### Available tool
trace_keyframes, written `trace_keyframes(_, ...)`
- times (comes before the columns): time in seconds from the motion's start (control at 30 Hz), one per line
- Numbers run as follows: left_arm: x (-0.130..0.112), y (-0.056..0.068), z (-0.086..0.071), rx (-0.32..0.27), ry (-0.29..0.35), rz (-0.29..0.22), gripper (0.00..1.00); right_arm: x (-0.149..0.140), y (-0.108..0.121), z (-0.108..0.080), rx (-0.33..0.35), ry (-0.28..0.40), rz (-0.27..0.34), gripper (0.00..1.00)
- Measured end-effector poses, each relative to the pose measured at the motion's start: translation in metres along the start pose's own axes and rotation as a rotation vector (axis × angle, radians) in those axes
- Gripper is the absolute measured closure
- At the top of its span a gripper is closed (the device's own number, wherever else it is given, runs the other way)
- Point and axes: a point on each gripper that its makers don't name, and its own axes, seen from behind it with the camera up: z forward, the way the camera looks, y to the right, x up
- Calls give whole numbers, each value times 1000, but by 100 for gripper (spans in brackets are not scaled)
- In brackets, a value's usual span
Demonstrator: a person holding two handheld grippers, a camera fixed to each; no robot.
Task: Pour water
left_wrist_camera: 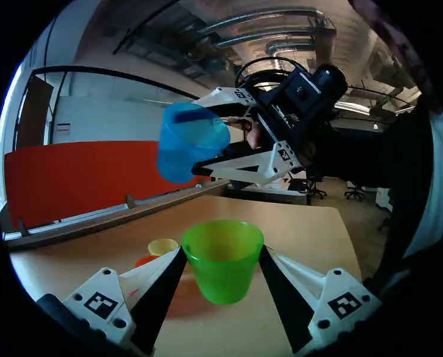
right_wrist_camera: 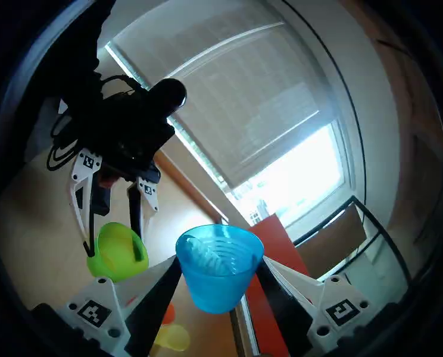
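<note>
My left gripper [left_wrist_camera: 222, 271] is shut on an upright green cup [left_wrist_camera: 222, 259], held just above the wooden table [left_wrist_camera: 305, 226]. Higher up and beyond it, the right gripper [left_wrist_camera: 212, 138] carries a blue cup [left_wrist_camera: 189, 140] tilted over toward the green one. In the right gripper view my right gripper [right_wrist_camera: 220, 279] is shut on that blue cup [right_wrist_camera: 218, 273], with water showing inside it. The left gripper [right_wrist_camera: 117, 235] hangs farther off there, its fingers on the green cup [right_wrist_camera: 117, 253].
A small yellow cup [left_wrist_camera: 162, 246] and an orange thing [left_wrist_camera: 145, 260] sit on the table behind the left finger; they also appear as the yellow cup [right_wrist_camera: 174, 336] and orange thing [right_wrist_camera: 168, 313]. A red partition [left_wrist_camera: 72, 175] runs along the table's far edge. A window [right_wrist_camera: 293, 178] glares bright.
</note>
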Motion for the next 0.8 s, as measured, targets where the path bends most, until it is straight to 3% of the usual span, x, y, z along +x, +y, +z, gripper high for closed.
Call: trace_keyframes(0.8, 5, -1, 1, 6, 12, 8, 15, 4, -1, 0, 6, -11, -63, 11)
